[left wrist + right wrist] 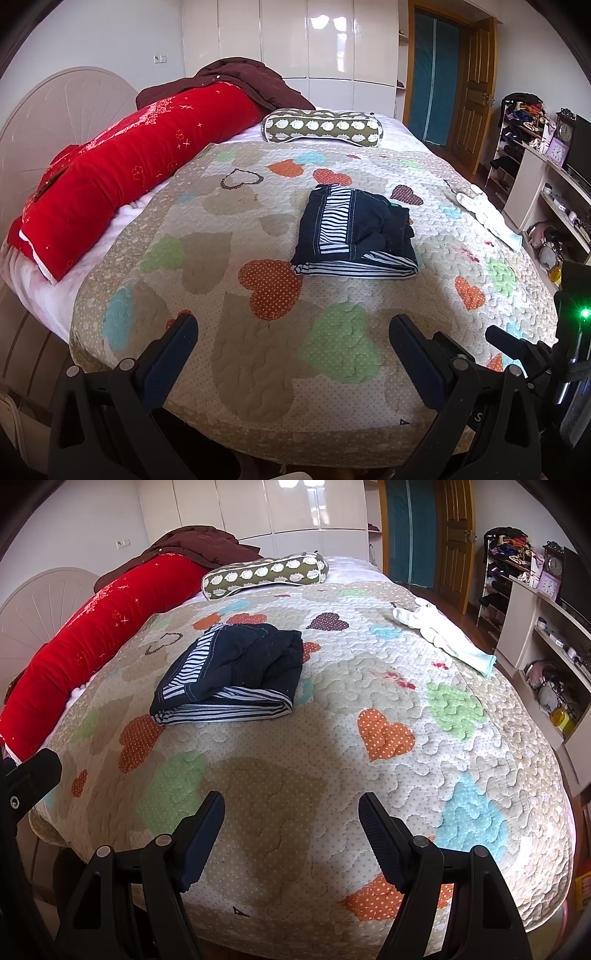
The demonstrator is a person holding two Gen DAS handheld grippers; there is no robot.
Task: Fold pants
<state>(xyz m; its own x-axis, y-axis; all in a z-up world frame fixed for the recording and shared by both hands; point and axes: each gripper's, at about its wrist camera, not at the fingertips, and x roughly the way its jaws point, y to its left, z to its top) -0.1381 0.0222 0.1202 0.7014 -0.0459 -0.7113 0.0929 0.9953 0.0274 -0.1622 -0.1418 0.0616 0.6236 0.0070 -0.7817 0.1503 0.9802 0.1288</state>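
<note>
I'm holding the left gripper (293, 338) wide apart, nothing between its fingers, hovering over the near edge of the heart-patterned quilt (258, 369). The right gripper (291, 814) is also spread wide and gripping nothing, hanging over the same near edge. The dark pants (354, 232) with the striped lining are lying folded into a compact bundle on the quilt, well ahead of the left gripper and slightly to its right. From the right gripper, the pants (232, 675) are sitting ahead and to the left, apart from both fingers, folded striped edge facing me. A white cloth (443, 635) is lying far ahead-right of the right gripper near the quilt's side edge. A patterned bolster pillow (321, 125) is resting beyond the pants. A long red cushion (122, 177) is running along the far left of the left gripper, a dark maroon blanket (236, 79) heaped behind it.
</note>
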